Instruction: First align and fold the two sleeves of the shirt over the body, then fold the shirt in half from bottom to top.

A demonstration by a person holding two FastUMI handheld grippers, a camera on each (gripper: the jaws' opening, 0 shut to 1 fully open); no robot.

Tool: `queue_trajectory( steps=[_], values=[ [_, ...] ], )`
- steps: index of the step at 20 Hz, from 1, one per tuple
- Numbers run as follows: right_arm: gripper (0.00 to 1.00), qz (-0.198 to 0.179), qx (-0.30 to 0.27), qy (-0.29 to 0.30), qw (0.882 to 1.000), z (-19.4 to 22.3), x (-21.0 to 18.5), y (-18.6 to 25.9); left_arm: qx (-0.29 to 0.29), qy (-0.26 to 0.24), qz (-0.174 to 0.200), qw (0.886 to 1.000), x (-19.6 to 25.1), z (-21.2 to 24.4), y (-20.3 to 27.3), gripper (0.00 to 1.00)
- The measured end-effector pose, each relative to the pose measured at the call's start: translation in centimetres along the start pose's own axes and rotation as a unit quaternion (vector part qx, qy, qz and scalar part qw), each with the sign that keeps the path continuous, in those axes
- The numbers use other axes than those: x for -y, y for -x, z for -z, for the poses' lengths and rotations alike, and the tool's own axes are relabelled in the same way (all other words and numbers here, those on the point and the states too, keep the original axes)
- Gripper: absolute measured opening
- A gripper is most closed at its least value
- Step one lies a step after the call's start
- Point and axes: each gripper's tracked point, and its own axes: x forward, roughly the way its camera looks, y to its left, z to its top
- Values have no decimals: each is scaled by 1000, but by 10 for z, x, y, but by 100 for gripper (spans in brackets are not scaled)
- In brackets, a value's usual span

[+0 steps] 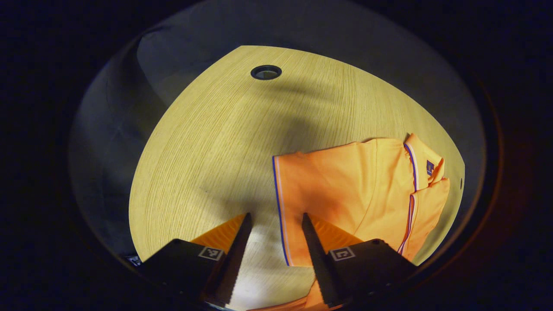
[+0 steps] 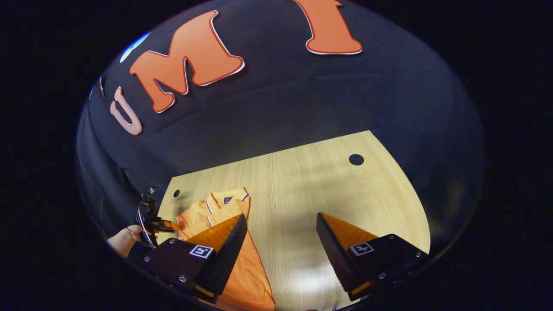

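An orange polo shirt [image 1: 345, 190] lies flat on the wooden table [image 1: 216, 129], its collar [image 1: 425, 166] at the right in the left gripper view. The sleeve's hem [image 1: 278, 203], trimmed in blue and white, faces me. My left gripper [image 1: 276, 216] is open, low over that hem, with the hem running between the two fingers and nothing pinched. In the right gripper view the shirt [image 2: 242, 263] lies at the lower left, collar [image 2: 227, 198] toward the back. My right gripper [image 2: 281, 218] stands wide open over bare wood beside the shirt's edge. The left gripper [image 2: 175, 225] shows at the shirt's far side, held by a hand [image 2: 123, 239].
A round cable hole [image 1: 266, 72] sits near the table's far edge in the left gripper view. The right gripper view shows a cable hole [image 2: 356, 159] at the back right and a smaller hole [image 2: 176, 193] near the collar. Black cloth walls surround the table.
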Motion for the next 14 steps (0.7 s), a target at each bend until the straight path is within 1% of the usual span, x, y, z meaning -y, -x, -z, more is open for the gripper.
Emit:
queue_trajectory(
  steps=[3,4,5,6,7,10,12,14],
  values=[
    [98,9,33,15,999,-11,-4,8,3,-10,14,1000,9,-3,2,43],
    [99,16,49,26,998,-15,-4,11,9,2,17,1000,12,-4,1,23],
    [98,23,64,37,997,-20,-5,14,6,2,14,1000,13,-3,3,13],
    [98,25,75,45,996,-23,-8,18,5,-10,14,1000,13,-1,8,8],
    [98,26,84,51,995,-26,-10,20,8,-23,14,1000,16,-1,15,8],
    [99,23,97,57,993,-28,-17,24,51,-71,14,996,27,-21,43,8],
    [99,21,101,58,993,-29,-21,27,73,-102,19,992,43,-32,65,8],
    [99,18,105,59,993,-29,-24,29,86,-121,33,988,67,-34,83,8]
  ],
)
